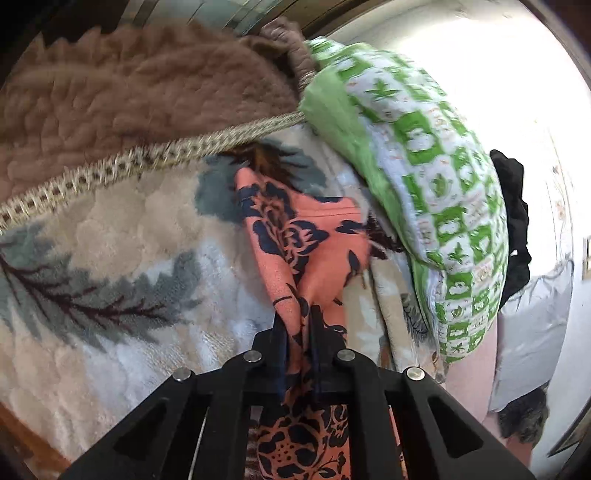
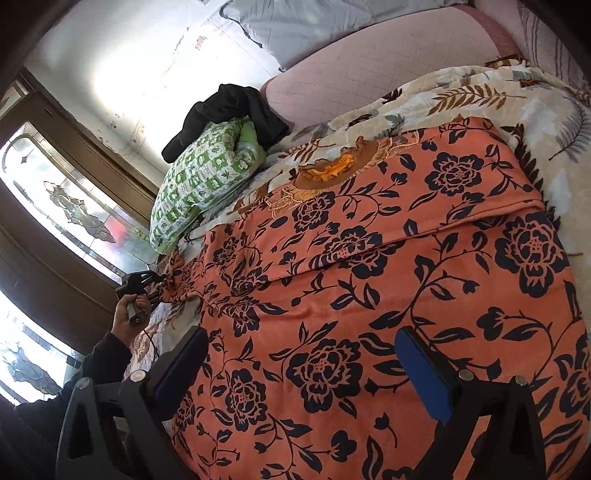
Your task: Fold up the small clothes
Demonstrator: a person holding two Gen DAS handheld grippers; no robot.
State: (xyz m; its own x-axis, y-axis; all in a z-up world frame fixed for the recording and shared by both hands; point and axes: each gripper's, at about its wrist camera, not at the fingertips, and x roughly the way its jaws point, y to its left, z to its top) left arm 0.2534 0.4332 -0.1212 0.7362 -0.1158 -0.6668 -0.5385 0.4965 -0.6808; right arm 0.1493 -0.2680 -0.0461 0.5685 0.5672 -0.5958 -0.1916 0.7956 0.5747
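Surface: a bed covered by a plush leaf-print blanket (image 1: pixel 110 258), cream with grey and brown fronds. A pink quilted mattress (image 2: pixel 369 62) shows beyond the blanket's far edge, with a pale grey pillow (image 2: pixel 314 26) against a white, marked wall (image 2: pixel 129 74). A dark wooden frame with patterned glass panes (image 2: pixel 74 206) stands at the side of the bed.

Task item: an orange garment with a dark floral print (image 2: pixel 369 277) lies spread flat across the blanket, its frilled neckline (image 2: pixel 332 166) toward the mattress. A green-and-white patterned cloth (image 2: pixel 195 184) lies bunched beside the garment's far corner, with a black garment (image 2: pixel 229 107) heaped behind and touching it.

Left wrist view only: a brown fleece throw (image 1: pixel 129 92) with a woven trim (image 1: pixel 147 158) overlaps the blanket. Here the left gripper (image 1: pixel 299 317) has its jaws drawn narrow and clamped on a pinched fold of the orange fabric, which rises from them in a tented ridge.

Right wrist view only: the full spread of the garment, and the person's left hand (image 2: pixel 129 314), in a dark sleeve (image 2: pixel 107 354), holding that gripper at the garment's corner near the green cloth, pointing downward along the bed edge.

The right gripper (image 2: pixel 299 365) points down over the near part of the garment, jaws wide apart, blue pads (image 2: pixel 424 373) showing, nothing between them.
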